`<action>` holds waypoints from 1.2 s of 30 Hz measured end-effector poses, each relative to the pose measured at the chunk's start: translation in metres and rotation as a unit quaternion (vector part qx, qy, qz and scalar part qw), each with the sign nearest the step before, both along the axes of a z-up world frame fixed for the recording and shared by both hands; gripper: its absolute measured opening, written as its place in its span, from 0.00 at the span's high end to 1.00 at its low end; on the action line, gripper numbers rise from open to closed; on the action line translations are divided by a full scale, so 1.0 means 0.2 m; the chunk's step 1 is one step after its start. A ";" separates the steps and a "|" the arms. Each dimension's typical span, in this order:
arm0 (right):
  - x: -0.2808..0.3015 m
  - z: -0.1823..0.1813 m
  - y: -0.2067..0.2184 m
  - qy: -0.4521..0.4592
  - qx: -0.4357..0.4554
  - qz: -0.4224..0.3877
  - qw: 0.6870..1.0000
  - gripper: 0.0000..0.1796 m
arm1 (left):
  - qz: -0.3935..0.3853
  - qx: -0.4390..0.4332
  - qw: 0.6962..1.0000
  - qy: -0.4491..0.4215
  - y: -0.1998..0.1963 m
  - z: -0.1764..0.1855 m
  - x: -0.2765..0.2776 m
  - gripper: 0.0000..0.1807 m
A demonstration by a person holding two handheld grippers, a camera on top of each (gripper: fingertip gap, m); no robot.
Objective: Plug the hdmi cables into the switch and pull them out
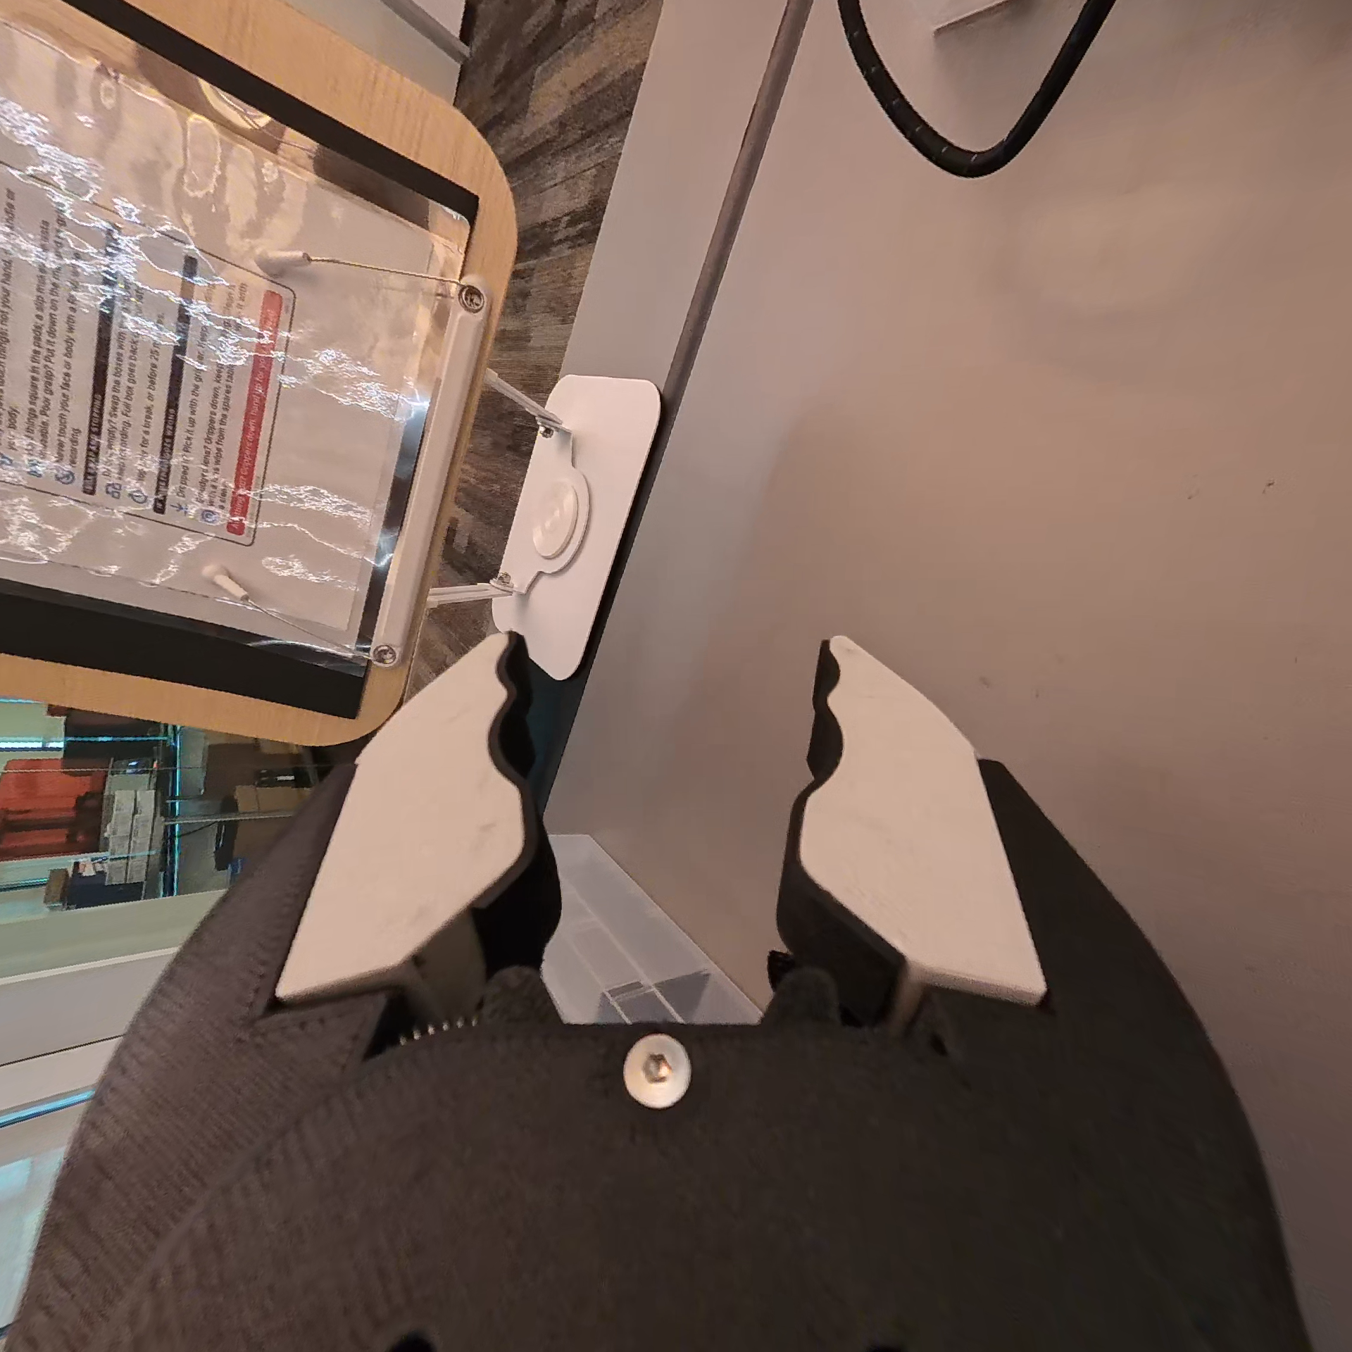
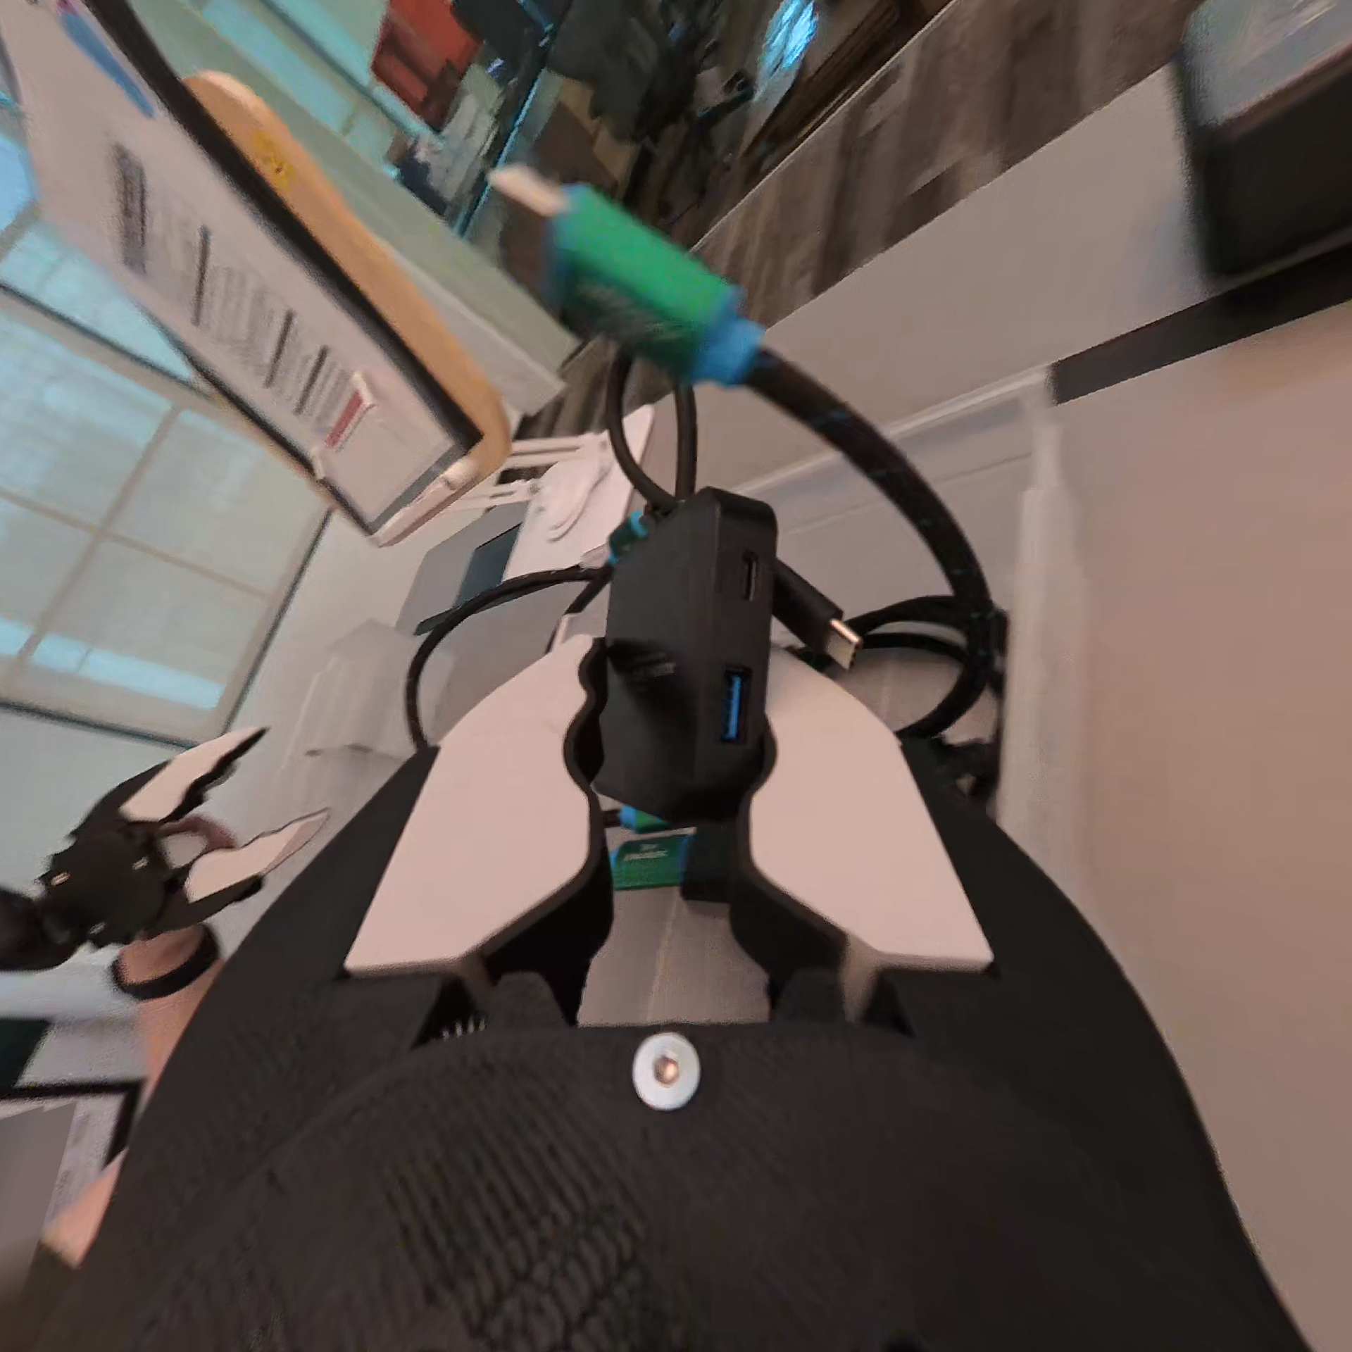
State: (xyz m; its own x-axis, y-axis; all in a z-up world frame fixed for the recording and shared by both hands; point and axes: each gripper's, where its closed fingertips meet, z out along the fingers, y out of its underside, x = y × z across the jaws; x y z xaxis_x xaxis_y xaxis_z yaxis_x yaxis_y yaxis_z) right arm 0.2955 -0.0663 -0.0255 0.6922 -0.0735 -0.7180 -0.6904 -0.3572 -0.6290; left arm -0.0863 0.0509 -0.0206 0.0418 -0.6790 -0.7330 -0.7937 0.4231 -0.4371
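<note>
My right gripper (image 2: 684,695) is shut on the black switch (image 2: 680,622), a small box with a blue port on its side, and holds it off the grey table (image 2: 1170,658). A green HDMI plug (image 2: 636,285) with blue ends hangs free above the switch, unplugged, on a black braided cable (image 2: 914,475). A second green plug (image 2: 622,538) sits at the switch's far end, and a third (image 2: 647,859) lies under it between my fingers. My left gripper (image 1: 669,651) is open and empty over the table; it also shows in the right wrist view (image 2: 241,790). A loop of black cable (image 1: 944,157) lies ahead of it.
A wood-framed sign board (image 1: 219,402) with a laminated sheet stands on a white base plate (image 1: 585,512) at the table's edge. A clear plastic box (image 1: 622,951) lies below that edge. A dark box (image 2: 1273,146) stands on the table. A short black lead with a small metal plug (image 2: 834,636) hangs off the switch.
</note>
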 end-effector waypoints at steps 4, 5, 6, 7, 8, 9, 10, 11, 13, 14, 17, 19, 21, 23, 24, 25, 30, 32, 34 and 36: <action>0.11 -0.03 -0.05 -0.062 -0.036 -0.061 0.996 0.72 | -0.001 0.002 1.000 0.007 0.00 -0.01 0.00 0.59; 0.12 -0.07 -0.05 -0.068 -0.060 -0.060 0.994 0.68 | -0.001 0.002 1.000 0.008 -0.01 -0.01 0.00 0.59; 0.11 -0.10 -0.06 -0.068 -0.073 -0.053 0.994 0.67 | -0.002 0.002 1.000 0.008 -0.01 -0.01 0.01 0.59; 0.09 -0.10 -0.05 -0.061 -0.067 -0.043 0.995 0.67 | -0.003 0.002 1.000 0.007 -0.01 -0.01 0.01 0.59; 0.09 -0.10 -0.05 -0.062 -0.066 -0.037 0.995 0.67 | -0.003 0.002 1.000 0.007 -0.02 -0.01 0.01 0.59; 0.09 -0.10 -0.05 -0.075 -0.070 -0.035 0.994 0.66 | -0.003 0.002 1.000 0.007 -0.02 -0.01 0.01 0.60; 0.09 -0.08 -0.05 -0.099 -0.071 -0.035 0.992 0.65 | -0.003 0.002 1.000 0.007 -0.02 -0.01 0.01 0.60; 0.11 -0.06 -0.05 -0.132 -0.071 -0.037 0.988 0.64 | -0.003 0.002 1.000 0.007 -0.02 -0.01 0.01 0.60; 0.15 -0.01 -0.06 -0.205 -0.066 -0.062 0.975 0.63 | -0.003 0.001 1.000 0.008 -0.02 -0.01 0.00 0.60; 0.17 0.02 -0.07 -0.231 -0.067 -0.075 0.968 0.62 | -0.002 0.001 1.000 0.010 -0.02 -0.01 0.00 0.60; 0.15 0.05 -0.07 -0.254 -0.074 -0.071 0.962 0.62 | -0.002 0.000 1.000 0.013 -0.02 -0.02 0.00 0.60; 0.15 0.04 -0.07 -0.248 -0.084 -0.076 0.962 0.62 | -0.004 0.000 1.000 0.014 -0.02 -0.02 0.01 0.60; 0.16 0.04 -0.09 -0.250 -0.097 -0.079 0.960 0.61 | -0.004 0.000 1.000 0.014 -0.02 -0.02 0.01 0.60; 0.19 0.03 -0.13 -0.275 -0.126 -0.091 0.949 0.58 | -0.005 0.000 1.000 0.013 -0.02 -0.02 0.01 0.60; 0.21 0.04 -0.15 -0.293 -0.135 -0.100 0.941 0.57 | -0.005 -0.001 1.000 0.013 -0.03 -0.02 0.01 0.60; 0.21 0.06 -0.16 -0.304 -0.133 -0.102 0.938 0.57 | -0.005 -0.002 1.000 0.013 -0.03 -0.02 0.01 0.60; 0.16 -0.02 -0.19 -0.285 -0.177 -0.061 0.940 0.69 | -0.007 -0.003 1.000 0.016 -0.03 -0.03 0.01 0.61; 0.12 -0.06 -0.19 -0.276 -0.179 -0.028 0.944 0.70 | -0.008 -0.003 1.000 0.018 -0.04 -0.04 0.02 0.61; 0.10 -0.08 -0.18 -0.282 -0.183 -0.009 0.942 0.70 | -0.010 -0.004 1.000 0.019 -0.04 -0.04 0.02 0.61; 0.09 -0.08 -0.17 -0.288 -0.174 -0.003 0.942 0.70 | -0.010 -0.005 1.000 0.019 -0.04 -0.05 0.02 0.61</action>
